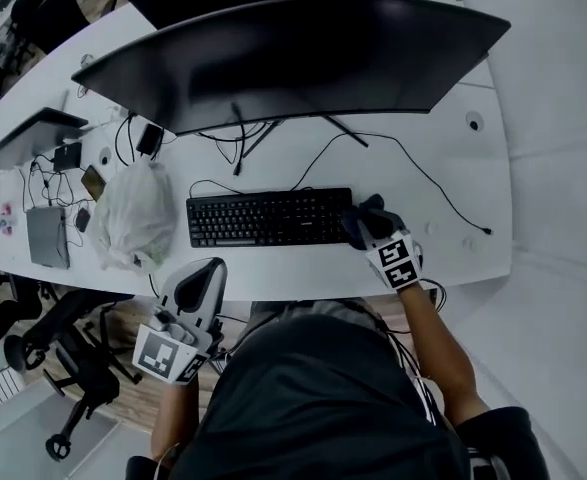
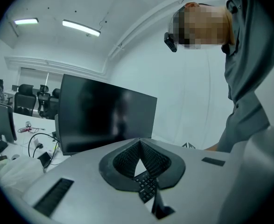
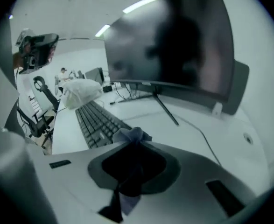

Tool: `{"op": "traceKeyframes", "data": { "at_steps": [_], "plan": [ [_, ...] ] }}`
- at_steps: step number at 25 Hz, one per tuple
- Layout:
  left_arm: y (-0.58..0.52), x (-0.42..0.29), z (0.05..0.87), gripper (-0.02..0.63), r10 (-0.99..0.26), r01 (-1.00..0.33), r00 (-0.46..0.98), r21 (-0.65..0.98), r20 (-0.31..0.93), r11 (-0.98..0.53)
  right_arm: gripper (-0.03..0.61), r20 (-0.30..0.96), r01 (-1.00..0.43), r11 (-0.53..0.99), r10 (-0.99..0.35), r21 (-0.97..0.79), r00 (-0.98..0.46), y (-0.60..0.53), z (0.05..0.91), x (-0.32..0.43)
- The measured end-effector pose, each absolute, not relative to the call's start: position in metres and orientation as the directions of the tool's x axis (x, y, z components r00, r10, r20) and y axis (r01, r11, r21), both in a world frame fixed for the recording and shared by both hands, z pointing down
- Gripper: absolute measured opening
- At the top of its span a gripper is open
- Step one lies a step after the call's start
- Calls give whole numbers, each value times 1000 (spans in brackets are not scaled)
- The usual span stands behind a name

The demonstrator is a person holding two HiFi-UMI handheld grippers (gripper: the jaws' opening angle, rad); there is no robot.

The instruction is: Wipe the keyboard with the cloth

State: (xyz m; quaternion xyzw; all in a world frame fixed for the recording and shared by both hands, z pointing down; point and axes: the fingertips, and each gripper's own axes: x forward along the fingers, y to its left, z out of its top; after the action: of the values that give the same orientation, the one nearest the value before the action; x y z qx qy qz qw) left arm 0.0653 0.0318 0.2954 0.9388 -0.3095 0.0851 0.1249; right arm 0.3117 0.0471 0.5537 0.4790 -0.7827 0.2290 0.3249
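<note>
Left gripper (image 1: 201, 278): jaws closed together and empty. It is held off the front edge of the desk (image 1: 473, 198), near the left half of the keyboard (image 1: 269, 217) but apart from it.

Keyboard: lies on the desk with its long axis left to right, parallel to the front edge.

Right gripper (image 1: 370, 224): clamped on the cloth (image 3: 131, 135), a dark wad protruding past its tips at the keyboard's right end. Contact with the keys cannot be confirmed.

Assessment: the right hand is the nearer one, and the whole keyboard lies to its left, so the wipe should run leftward along the rows.
</note>
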Motion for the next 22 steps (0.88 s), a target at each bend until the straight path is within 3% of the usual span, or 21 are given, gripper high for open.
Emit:
{"op": "traceKeyframes", "data": {
  "at_steps": [2, 5, 8, 12, 17, 20, 22],
  "plan": [
    [31, 65, 293, 5, -562, -605, 791, 173, 243, -777, 51, 687, -856, 517, -610, -32, -394, 14, 543, 280],
    [31, 61, 289, 5, -576, -617, 782, 162, 239, -770, 51, 763, -815, 578, -514, -29, -392, -3, 588, 249],
    [36, 52, 290, 5, -590, -632, 771, 173, 240, -755, 51, 774, -798, 602, -523, 39, -357, 28, 599, 226],
    [40, 40, 303, 5, -603, -652, 756, 206, 257, -730, 51, 790, -736, 674, -416, -66, -451, 85, 606, 196],
    [40, 45, 302, 5, -591, -638, 767, 207, 250, -741, 51, 751, -816, 575, -563, 57, -345, -3, 594, 243],
    [44, 51, 300, 5, -581, -631, 773, 204, 255, -749, 51, 783, -853, 520, -510, -50, -356, -1, 602, 252],
    [46, 52, 298, 5, -580, -628, 775, 206, 252, -750, 51, 798, -820, 563, -445, -104, -407, 46, 603, 234]
  ]
}}
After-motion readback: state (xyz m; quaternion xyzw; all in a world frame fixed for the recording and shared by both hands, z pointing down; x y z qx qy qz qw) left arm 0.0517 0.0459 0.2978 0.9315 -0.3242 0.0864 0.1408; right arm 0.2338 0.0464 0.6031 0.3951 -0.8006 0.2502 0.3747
